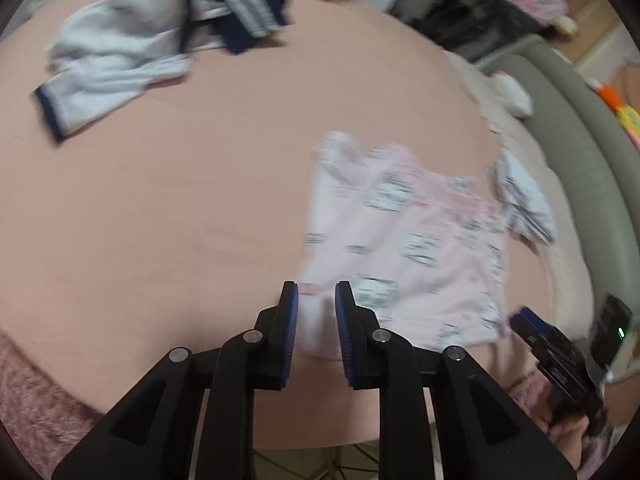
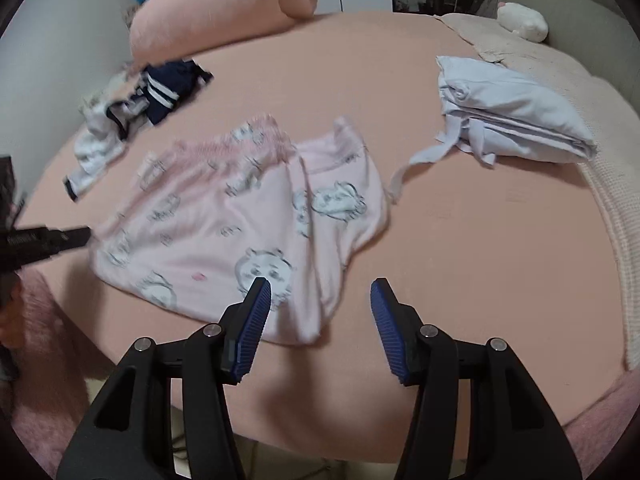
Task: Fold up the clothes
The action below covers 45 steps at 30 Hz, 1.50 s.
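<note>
A pale pink garment (image 1: 400, 232) (image 2: 240, 216) printed with cartoon faces lies spread and partly folded on the pink bed sheet (image 2: 460, 240). My left gripper (image 1: 316, 300) hovers at the garment's near edge. Its jaws stand narrowly apart, and the cloth shows in the gap without being pinched. In the right wrist view the left gripper (image 2: 82, 235) reaches in from the left, its tip at the garment's left edge. My right gripper (image 2: 320, 292) stands open above the garment's near corner with nothing gripped. It also shows as a right gripper (image 1: 524, 318) at the lower right.
A folded light blue garment (image 2: 508, 120) (image 1: 524, 200) lies at the right. A heap of white and navy clothes (image 2: 132, 108) (image 1: 120, 52) sits at the far left. A pink pillow (image 2: 224, 12) and a white plush toy (image 2: 524, 20) lie at the far edge. A grey padded bed frame (image 1: 580, 160) borders the right.
</note>
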Motion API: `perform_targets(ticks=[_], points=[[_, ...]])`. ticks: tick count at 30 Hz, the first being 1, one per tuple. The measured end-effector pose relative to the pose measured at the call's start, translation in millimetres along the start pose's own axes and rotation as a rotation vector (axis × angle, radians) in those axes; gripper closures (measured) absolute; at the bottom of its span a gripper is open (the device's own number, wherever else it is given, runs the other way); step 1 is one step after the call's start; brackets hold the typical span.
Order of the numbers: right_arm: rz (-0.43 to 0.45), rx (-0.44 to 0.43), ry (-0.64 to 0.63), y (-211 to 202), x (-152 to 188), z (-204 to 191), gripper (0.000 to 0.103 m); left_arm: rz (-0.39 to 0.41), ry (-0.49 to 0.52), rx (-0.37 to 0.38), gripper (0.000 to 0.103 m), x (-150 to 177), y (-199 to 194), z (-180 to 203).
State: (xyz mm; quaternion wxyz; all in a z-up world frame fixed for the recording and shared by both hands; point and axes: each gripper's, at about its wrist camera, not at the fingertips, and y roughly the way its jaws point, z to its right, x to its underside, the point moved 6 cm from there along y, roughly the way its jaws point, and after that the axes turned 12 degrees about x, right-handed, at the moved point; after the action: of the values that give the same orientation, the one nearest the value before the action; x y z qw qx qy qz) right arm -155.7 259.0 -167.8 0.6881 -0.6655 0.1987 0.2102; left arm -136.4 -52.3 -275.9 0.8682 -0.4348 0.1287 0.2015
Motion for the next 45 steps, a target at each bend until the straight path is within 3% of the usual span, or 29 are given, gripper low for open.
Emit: perform_targets(ticks=[1,4,6,8,9,11,12,14,18,22,24,26,28,31,34,37,39,41,43,45], points=[[-0.009,-0.021,0.004,4,-7,-12,0.050,-0.010,0.018,0.008,0.073,4,2,4],[-0.096,0.098,-0.090,34,5,-33,0.049,-0.014,0.055,-0.139,0.071,7,2,-6],[-0.095,0.093,-0.041,30,4,-25,0.049,-0.014,0.083,-0.230,0.071,7,1,-11],[-0.092,0.085,0.009,26,3,-18,0.050,0.028,0.171,-0.195,0.071,-7,-4,9],[-0.057,0.120,0.025,20,-3,-13,0.050,0.049,0.215,-0.177,0.071,-13,-6,19],[0.001,0.083,0.013,11,-20,-20,0.050,0.085,0.300,-0.141,0.071,-26,-9,39],[0.018,0.050,-0.002,9,-28,-25,0.050,0.046,0.319,-0.114,0.071,-29,3,46],[0.032,0.018,-0.060,9,-40,-42,0.050,-0.031,0.321,-0.045,0.071,-29,29,51],[0.016,-0.052,-0.188,33,-56,-88,0.050,-0.140,0.330,-0.076,0.071,-16,68,44],[-0.080,-0.006,-0.229,77,-43,-97,0.053,-0.083,0.309,-0.162,0.072,-32,49,23],[-0.075,-0.013,-0.212,75,-43,-88,0.053,-0.038,0.250,-0.281,0.072,-44,31,-8],[-0.089,0.005,-0.206,73,-42,-75,0.054,-0.019,0.172,-0.300,0.074,-50,14,-35],[-0.104,0.029,-0.200,69,-45,-63,0.053,0.032,0.097,-0.153,0.074,-57,2,-32],[-0.065,-0.030,-0.173,50,-60,-62,0.051,0.062,0.185,0.025,0.069,-55,-2,11],[-0.029,-0.067,-0.174,42,-70,-83,0.051,-0.039,0.296,0.104,0.066,-35,24,45],[-0.054,-0.037,-0.199,59,-63,-104,0.051,-0.139,0.358,0.004,0.066,-18,62,47],[-0.078,0.008,-0.235,73,-53,-111,0.053,-0.174,0.373,-0.081,0.077,-14,72,36],[-0.071,0.039,-0.271,79,-47,-110,0.053,-0.141,0.287,-0.055,0.084,-24,59,24],[-0.061,0.121,-0.275,74,-48,-94,0.053,-0.058,0.240,-0.144,0.082,-37,39,7],[-0.059,0.156,-0.255,68,-50,-77,0.048,-0.024,0.193,-0.119,0.079,-41,26,-2]])
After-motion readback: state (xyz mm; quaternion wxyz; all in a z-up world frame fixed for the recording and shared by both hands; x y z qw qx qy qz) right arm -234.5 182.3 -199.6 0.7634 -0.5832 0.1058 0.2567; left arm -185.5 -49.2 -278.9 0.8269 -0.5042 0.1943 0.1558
